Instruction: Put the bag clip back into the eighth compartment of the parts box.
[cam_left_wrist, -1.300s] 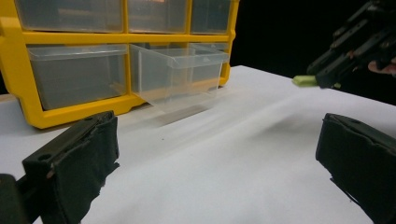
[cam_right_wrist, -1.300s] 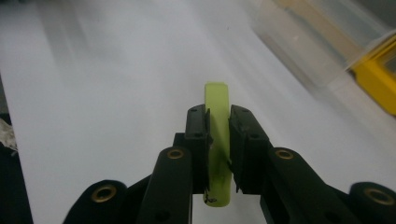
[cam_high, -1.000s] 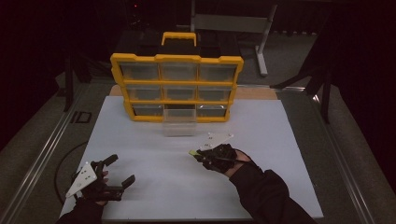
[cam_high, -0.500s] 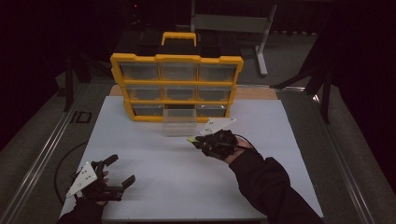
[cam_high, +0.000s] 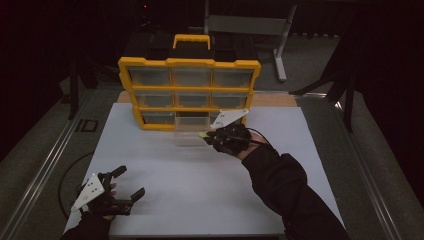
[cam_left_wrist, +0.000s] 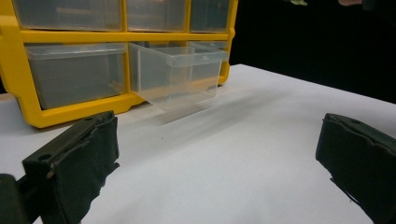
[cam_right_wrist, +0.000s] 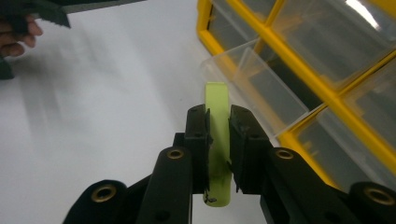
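Lime-green strip (cam_right_wrist: 217, 140) clamped edge-on in right gripper (cam_high: 211, 137), just beside the pulled-out clear drawer (cam_high: 189, 134). Thin pinch: could twist, clip the drawer rim, miss. Left gripper (cam_high: 131, 182) released, idle on tabletop (cam_high: 200, 190).

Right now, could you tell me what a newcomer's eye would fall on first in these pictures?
First, the yellow drawer cabinet at the far edge of the white table, with one clear drawer of its bottom row pulled out. Next, the right gripper beside that drawer, shut on a flat lime-green piece. The left gripper sits open near the table's front left corner.
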